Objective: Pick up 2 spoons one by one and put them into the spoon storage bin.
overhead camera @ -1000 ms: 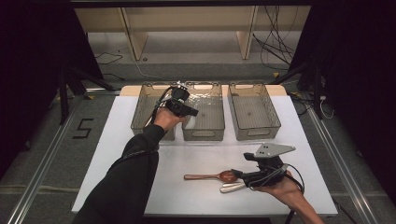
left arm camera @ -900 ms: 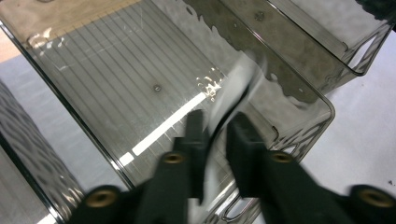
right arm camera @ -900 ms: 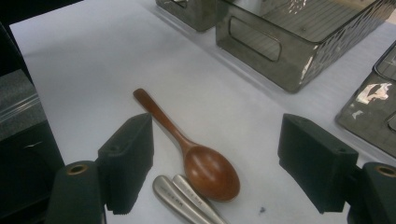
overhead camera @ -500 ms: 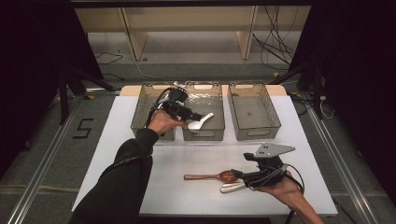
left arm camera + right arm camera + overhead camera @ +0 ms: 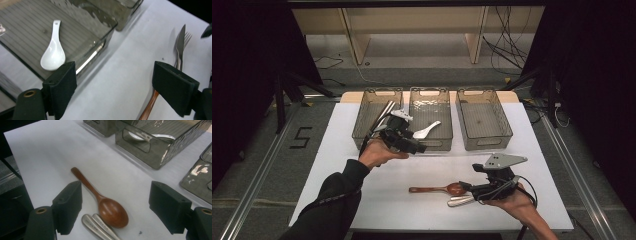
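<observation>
A white ceramic spoon [image 5: 426, 130] [image 5: 53, 53] lies in the middle clear bin [image 5: 430, 146]. My left gripper [image 5: 417, 147] [image 5: 117, 87] hovers at that bin's near wall. Its jaws have just been opening and stand open with nothing between them. A brown wooden spoon [image 5: 437, 189] [image 5: 105, 202] lies on the white table beside steel cutlery [image 5: 459, 201] [image 5: 100, 226]. My right gripper [image 5: 468, 189] [image 5: 115, 205] rests low over the wooden spoon's bowl, open, with its pads apart from the spoon. The left gripper view shows a knife and fork [image 5: 180, 47].
Three clear bins stand in a row at the table's far side: the left bin [image 5: 362, 131] holds shiny metal pieces, and the right bin [image 5: 507, 131] is to the right of the middle one. The white table [image 5: 337, 165] has free room at front left.
The white spoon left the left gripper and now lies in the middle bin. The left gripper opened and pulled back toward the near side. The right hand stayed put.
</observation>
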Available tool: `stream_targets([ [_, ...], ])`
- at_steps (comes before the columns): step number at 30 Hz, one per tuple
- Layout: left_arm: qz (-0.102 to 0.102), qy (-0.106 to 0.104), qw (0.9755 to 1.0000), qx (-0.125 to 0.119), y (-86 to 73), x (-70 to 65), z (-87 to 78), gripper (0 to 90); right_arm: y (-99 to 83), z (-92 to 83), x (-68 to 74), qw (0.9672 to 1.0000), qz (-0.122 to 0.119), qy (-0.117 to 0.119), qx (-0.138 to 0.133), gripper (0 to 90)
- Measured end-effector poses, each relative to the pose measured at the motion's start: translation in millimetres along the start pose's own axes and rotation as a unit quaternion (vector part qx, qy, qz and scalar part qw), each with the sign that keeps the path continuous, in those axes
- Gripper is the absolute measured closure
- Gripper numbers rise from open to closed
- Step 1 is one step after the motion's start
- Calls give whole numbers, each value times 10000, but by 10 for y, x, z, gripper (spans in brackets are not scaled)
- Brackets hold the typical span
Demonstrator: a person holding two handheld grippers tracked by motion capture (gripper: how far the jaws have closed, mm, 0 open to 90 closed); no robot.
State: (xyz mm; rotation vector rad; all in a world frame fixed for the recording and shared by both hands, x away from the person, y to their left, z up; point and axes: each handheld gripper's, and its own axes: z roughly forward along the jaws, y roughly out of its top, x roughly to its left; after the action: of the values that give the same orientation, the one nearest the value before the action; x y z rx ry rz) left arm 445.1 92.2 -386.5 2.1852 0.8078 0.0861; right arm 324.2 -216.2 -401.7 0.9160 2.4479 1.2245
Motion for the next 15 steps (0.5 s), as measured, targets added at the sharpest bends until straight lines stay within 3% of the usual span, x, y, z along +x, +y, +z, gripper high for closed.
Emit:
stream_targets([
  [6, 244, -6, 9995, 182, -179, -130, 27, 189, 2, 6, -1, 10000, -10, -8, 7, 277],
  [15, 268, -20, 9996, 30, -384, -211, -105, 187, 0, 15, -1, 10000, -16, 0, 37, 277],
])
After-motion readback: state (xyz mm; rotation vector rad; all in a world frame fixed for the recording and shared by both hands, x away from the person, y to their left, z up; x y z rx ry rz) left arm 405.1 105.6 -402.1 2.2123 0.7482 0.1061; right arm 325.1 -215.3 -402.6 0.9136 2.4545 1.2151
